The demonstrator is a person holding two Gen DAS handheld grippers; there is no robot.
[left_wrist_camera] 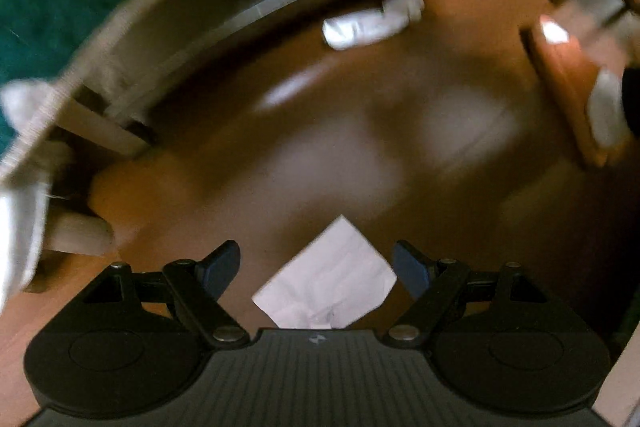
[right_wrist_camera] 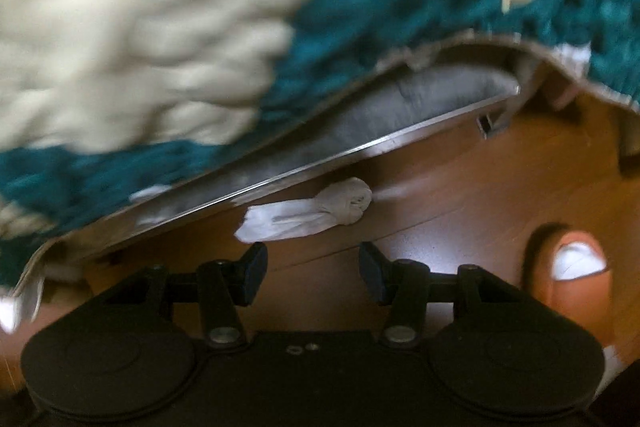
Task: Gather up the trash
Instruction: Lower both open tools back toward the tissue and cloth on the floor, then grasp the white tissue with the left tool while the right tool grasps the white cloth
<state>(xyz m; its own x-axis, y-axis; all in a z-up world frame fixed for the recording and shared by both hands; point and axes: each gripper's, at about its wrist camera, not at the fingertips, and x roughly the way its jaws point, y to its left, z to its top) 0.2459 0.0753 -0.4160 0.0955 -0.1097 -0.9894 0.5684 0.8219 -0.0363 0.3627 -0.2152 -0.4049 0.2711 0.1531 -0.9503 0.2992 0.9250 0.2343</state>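
Left wrist view, blurred: the left claw (left_wrist_camera: 316, 269) hangs over a brown wooden floor (left_wrist_camera: 400, 187) with its two dark fingers spread wide. A flat white sheet of paper (left_wrist_camera: 326, 279) lies on the floor between them, one corner pointing away from the camera; neither finger touches it. Farther off, a crumpled white wad (left_wrist_camera: 372, 21) lies on the floor close to the pale curved edge of a bed (left_wrist_camera: 168, 39), which carries a teal blanket (left_wrist_camera: 44, 15). At the right edge of this view are an orange-brown shape and a white patch, too smeared to name. Right wrist view: the right claw (right_wrist_camera: 313, 273) is also open, fingers apart and holding nothing. Just beyond its fingertips the same crumpled white wad (right_wrist_camera: 304, 213) rests on the floor, a twisted strip with a bunched knot at its right end, lying right beside the metal rail (right_wrist_camera: 320, 163) under the bed. Above the rail, a chunky knitted cover in cream (right_wrist_camera: 140, 27) and teal hangs over the bed's edge. At the right, a foot in an orange slipper (right_wrist_camera: 572, 279) stands on the floor.
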